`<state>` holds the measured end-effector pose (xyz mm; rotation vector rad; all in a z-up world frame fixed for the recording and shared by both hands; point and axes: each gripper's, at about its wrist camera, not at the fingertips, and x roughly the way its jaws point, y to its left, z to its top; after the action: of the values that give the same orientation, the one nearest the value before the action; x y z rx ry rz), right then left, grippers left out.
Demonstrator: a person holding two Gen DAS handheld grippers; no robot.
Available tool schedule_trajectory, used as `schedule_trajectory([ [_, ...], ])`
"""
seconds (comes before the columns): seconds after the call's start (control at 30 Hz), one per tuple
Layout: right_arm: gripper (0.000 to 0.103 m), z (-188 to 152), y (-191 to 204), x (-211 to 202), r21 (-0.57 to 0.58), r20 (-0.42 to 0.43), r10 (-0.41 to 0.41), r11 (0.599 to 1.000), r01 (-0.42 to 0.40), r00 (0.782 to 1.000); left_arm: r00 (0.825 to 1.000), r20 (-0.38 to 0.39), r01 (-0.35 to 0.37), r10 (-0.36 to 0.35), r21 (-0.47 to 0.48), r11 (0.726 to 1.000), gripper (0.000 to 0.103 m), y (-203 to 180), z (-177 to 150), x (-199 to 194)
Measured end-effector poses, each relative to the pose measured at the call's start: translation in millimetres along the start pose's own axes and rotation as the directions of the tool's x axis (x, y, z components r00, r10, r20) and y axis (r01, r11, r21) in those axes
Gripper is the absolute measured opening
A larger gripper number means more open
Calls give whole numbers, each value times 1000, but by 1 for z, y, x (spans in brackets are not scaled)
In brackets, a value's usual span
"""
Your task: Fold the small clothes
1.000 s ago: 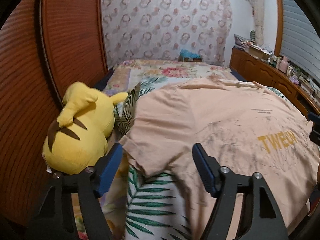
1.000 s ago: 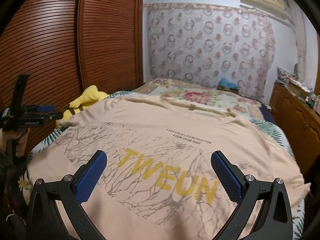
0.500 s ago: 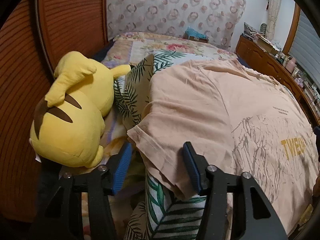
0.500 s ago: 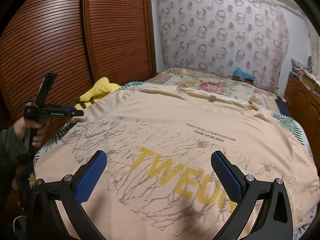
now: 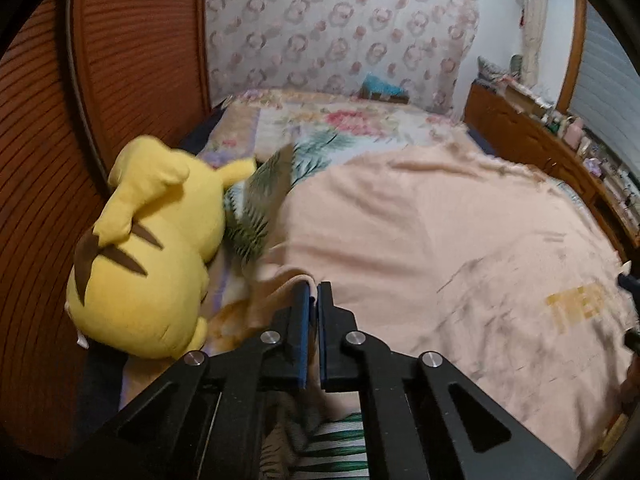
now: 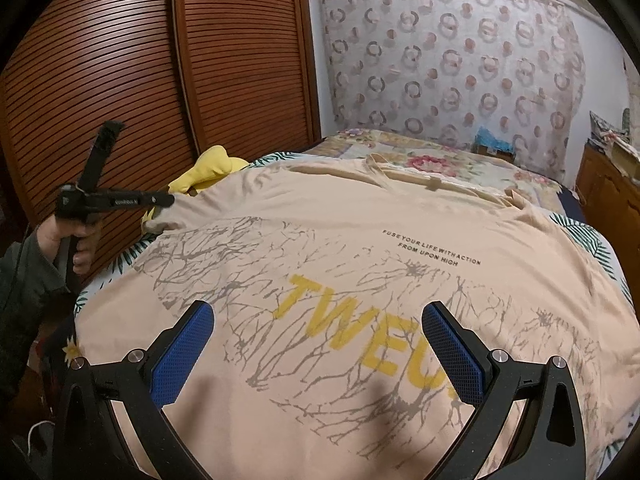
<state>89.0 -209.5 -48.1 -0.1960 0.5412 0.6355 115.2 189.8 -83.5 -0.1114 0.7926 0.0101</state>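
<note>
peach t-shirt point(image 6: 360, 240) spread flat, print side up, on the bed point(image 6: 440, 160). its long axis runs from near to far, with the collar at the far end and the hem nearest the right wrist camera; the yellow lettering reads upright from the near side.

left gripper point(image 5: 313, 292): jaws pinched together on the edge of the left sleeve, a small fold of peach cloth raised between the pads. right gripper point(image 6: 316, 324): jaws spread wide, hovering over the printed chest and holding nothing; whether the tips touch the cloth cannot be told.

the left wrist view alone shows the yellow plush toy point(image 5: 148, 248) whole, just left of the sleeve, and the leaf-print sheet point(image 5: 256, 216) between them. the right wrist view alone shows the collar, the small black text and the person's left hand point(image 6: 68, 240) on the gripper handle.
</note>
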Motion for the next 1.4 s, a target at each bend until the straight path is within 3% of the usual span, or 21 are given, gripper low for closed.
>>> schedule_trajectory([
  [0.27,103,-2,-9,-11,21,16,-37,999,37,999,991,70,101,-111,135,986,4,-68,33,-24],
  [0.5,103,-8,-9,-18,39,29,-62,997,61,998,975,65,195,-214,223,955,6,-121,37,-37],
  [0.63,103,-9,-2,-13,41,18,-71,997,70,997,975,81,186,-209,226,956,41,-117,30,-46],
  [0.7,103,-6,0,-12,40,18,-69,997,68,997,975,98,173,-197,209,962,43,-107,26,-52],
  [0.77,102,-3,6,-9,29,22,-57,998,56,998,978,109,157,-179,185,970,54,-95,22,-58],
  [0.83,99,2,6,-7,9,22,-42,999,42,999,978,131,138,-159,162,977,77,-81,16,-64],
  [1.2,54,57,55,41,-168,-17,110,979,-112,994,983,176,43,-53,64,997,82,-28,-24,-82],
  [1.4,41,82,84,95,-191,-94,231,950,-246,968,985,171,29,-32,18,999,82,-10,-38,-81],
])
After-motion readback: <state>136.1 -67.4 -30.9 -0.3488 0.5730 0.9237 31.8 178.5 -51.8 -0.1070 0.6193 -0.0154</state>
